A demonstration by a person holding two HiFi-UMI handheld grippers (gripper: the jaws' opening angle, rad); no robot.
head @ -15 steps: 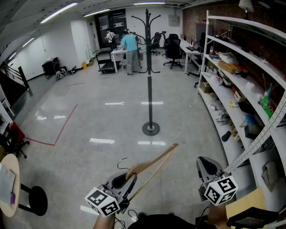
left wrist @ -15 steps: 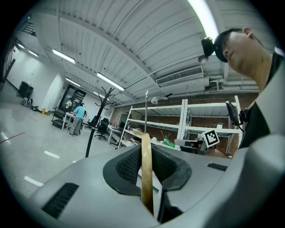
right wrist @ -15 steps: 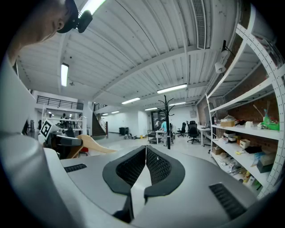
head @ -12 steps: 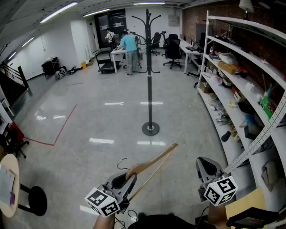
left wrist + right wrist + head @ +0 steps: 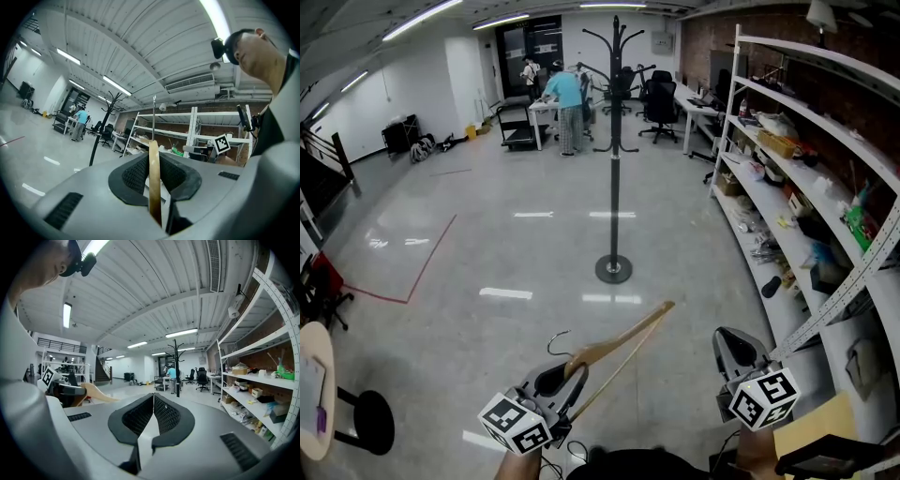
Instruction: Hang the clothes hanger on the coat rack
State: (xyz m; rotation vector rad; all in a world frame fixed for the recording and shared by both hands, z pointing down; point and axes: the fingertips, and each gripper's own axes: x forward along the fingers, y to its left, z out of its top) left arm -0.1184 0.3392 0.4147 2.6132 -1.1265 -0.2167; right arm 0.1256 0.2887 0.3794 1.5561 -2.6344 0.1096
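light-brown wooden clothes hanger (image 5: 609, 349), thin metal hook seemingly curling left, tilted, clamped in the left hand-held gripper (image 5: 553, 382); tall black coat rack (image 5: 614, 159) upright on the floor, well apart.

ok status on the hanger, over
Left gripper shut on wooden hanger. Right gripper shut, empty. Coat rack ahead across the floor, hanger not hung. Nothing in the path.

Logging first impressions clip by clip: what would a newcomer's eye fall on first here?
The black coat rack stands alone mid-floor, straight ahead, well away from the person. In the foreground the left claw is shut on a wooden clothes hanger angling up to the right; the right claw beside it is shut and empty. White shelving crowded with clutter lines the right wall.
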